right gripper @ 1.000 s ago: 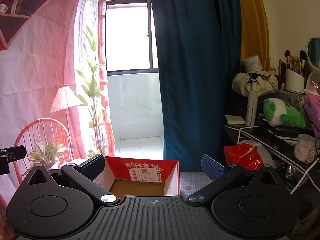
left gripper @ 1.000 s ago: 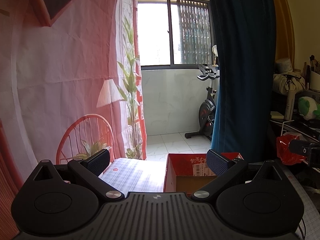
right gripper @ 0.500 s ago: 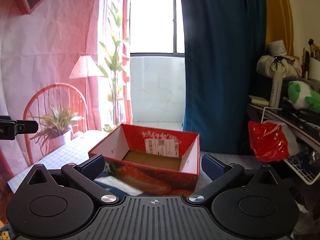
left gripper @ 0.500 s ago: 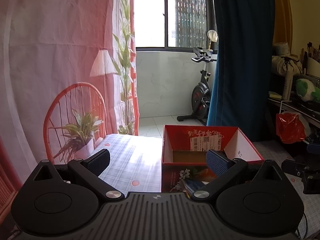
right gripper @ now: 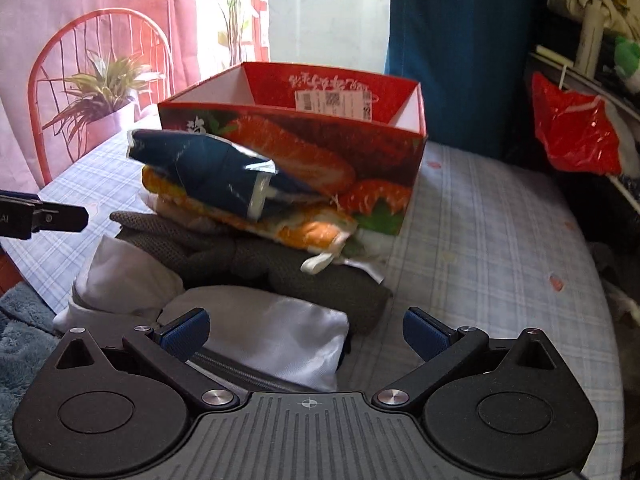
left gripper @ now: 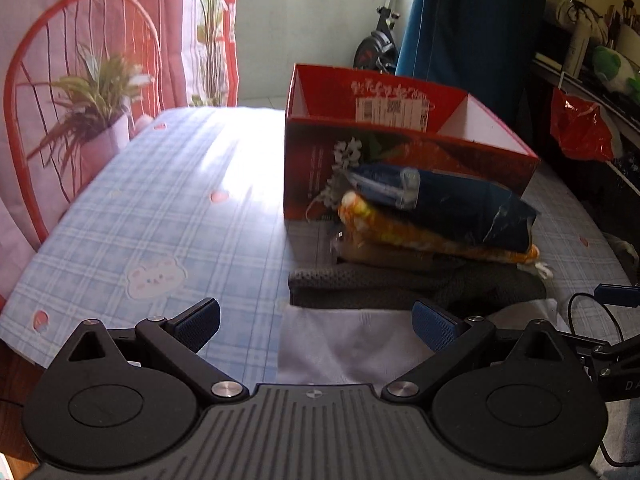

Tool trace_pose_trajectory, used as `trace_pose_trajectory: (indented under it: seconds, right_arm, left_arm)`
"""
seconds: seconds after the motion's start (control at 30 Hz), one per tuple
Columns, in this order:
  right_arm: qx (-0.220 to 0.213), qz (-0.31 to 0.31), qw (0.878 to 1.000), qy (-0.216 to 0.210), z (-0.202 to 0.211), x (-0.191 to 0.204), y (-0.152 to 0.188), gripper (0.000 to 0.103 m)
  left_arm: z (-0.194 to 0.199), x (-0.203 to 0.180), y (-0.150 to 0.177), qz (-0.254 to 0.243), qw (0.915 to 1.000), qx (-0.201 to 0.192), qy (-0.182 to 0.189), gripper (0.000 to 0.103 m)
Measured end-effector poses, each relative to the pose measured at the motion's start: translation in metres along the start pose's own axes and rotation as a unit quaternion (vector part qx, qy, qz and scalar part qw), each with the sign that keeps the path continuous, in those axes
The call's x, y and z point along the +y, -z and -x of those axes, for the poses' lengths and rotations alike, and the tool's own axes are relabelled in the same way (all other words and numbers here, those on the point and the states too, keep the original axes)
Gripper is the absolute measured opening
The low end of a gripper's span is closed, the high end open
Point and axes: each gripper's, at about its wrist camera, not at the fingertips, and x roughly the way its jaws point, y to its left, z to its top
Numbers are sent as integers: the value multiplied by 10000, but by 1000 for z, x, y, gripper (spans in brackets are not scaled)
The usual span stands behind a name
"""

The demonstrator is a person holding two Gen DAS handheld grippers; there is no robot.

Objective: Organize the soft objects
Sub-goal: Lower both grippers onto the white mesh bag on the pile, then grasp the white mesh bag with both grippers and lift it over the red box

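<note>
Soft things, a navy packet (left gripper: 460, 204) on an orange-and-yellow bundle (left gripper: 420, 236) on grey knitwear (left gripper: 400, 284), are lying stacked on the checked surface (left gripper: 160, 208) against the red box (left gripper: 316, 168), with white cloth (right gripper: 280, 332) nearest the claws. Half a second ago both cameras were looking out at the window and box top; now they are tipping down, bringing the pile into sight. The left claw (left gripper: 316, 322) is hanging spread over the white cloth's edge, the right claw (right gripper: 306, 330) likewise spread above that cloth, neither pinching anything. A white barcode label (right gripper: 332, 102) is showing inside the box; its white script is too blurred for reading.
</note>
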Motion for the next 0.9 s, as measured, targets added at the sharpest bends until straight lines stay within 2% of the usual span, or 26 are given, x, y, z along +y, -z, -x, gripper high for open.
trace_pose_trajectory:
  seconds: [0.17, 0.27, 0.33, 0.57, 0.67, 0.9]
  right_arm:
    - [329, -105, 9992, -178, -14, 1, 9, 102]
    - [432, -211, 9986, -241, -19, -2, 9, 102]
    - [521, -267, 9978, -318, -24, -5, 10, 101]
    - [758, -490, 9939, -629, -36, -10, 16, 99]
    - [844, -579, 9912, -834, -42, -10, 20, 92]
    - [645, -330, 9920, -1031, -40, -5, 20, 62]
  left_arm:
    - [-26, 2, 17, 91, 9983, 525, 230, 103]
    - [-42, 1, 24, 20, 9955, 727, 610, 102]
    - [-53, 2, 30, 35, 9929, 929, 739, 99]
    - [-67, 18, 39, 193, 9889, 1004, 1074, 99]
    - [-73, 21, 42, 155, 9885, 958, 1162, 98]
    - [-71, 16, 47, 134, 9896, 900, 1113, 98]
